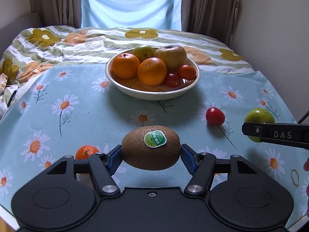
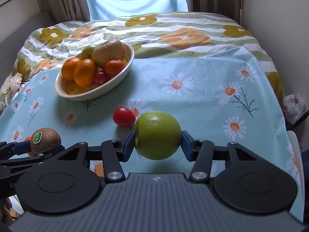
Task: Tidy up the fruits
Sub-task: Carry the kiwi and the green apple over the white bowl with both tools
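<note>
My left gripper [image 1: 151, 155] is shut on a brown kiwi [image 1: 135, 150] with a green sticker, held a little above the daisy cloth. From the right wrist view the same kiwi [image 2: 46, 139] shows at the lower left. My right gripper [image 2: 158, 145] is shut on a green apple [image 2: 157, 135], with both blue pads against its sides. One of its fingers [image 1: 251, 129] crosses that apple [image 1: 258, 115] in the left view. A cream bowl [image 1: 115, 81] beyond holds oranges, apples, a mandarin and a red fruit. A red tomato [image 2: 124, 116] lies on the cloth just left of the green apple.
A small mandarin [image 1: 86, 151] sits on the cloth beside my left gripper's left finger. A rubber band [image 1: 295, 176] lies at the right. Behind the table is a bed with a flowered quilt [image 2: 173, 31]; a wall [image 2: 280, 19] and a plastic bag [image 2: 293, 104] are to the right.
</note>
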{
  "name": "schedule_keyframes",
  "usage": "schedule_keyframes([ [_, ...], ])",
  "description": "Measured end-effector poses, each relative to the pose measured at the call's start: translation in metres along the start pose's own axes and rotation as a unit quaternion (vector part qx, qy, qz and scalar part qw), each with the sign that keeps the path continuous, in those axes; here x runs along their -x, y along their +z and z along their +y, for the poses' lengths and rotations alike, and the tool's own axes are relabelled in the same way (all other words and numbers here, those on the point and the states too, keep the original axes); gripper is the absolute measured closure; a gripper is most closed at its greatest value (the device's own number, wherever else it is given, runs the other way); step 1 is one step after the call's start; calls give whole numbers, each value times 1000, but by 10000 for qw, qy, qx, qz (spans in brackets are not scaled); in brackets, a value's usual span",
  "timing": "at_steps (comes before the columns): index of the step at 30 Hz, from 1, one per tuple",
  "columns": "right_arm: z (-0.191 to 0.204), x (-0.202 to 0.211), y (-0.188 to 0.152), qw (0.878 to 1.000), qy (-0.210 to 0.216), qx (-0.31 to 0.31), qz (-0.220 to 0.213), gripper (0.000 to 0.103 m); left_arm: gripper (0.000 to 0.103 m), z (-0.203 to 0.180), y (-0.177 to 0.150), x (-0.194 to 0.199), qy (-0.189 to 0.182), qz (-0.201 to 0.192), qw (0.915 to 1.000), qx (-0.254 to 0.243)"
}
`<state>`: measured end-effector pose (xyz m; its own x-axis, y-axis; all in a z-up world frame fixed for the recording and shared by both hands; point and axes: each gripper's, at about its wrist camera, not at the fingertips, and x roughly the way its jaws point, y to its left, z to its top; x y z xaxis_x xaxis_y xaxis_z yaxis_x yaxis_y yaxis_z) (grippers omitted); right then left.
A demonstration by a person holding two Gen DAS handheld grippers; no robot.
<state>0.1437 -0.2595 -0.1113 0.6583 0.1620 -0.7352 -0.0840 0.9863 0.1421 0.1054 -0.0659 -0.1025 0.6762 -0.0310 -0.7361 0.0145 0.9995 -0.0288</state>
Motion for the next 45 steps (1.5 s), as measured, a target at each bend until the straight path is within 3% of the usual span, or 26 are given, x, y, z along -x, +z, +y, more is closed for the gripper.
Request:
schedule_keyframes([
  [13, 19, 56, 30, 9990, 204, 227, -314, 37, 35, 5, 30, 71, 20, -616, 9981, -2],
  [21, 44, 68, 53, 9987, 218, 240, -395, 37, 35, 26, 65, 80, -35, -855, 9963, -126],
  [35, 92, 20, 90, 9993, -161, -158, -307, 37, 35, 73, 120, 18, -481, -779, 9925, -809],
  [45, 105, -27, 98, 9973, -495, -524, -122, 37, 35, 82, 125, -42, -827, -445, 9854, -1422],
])
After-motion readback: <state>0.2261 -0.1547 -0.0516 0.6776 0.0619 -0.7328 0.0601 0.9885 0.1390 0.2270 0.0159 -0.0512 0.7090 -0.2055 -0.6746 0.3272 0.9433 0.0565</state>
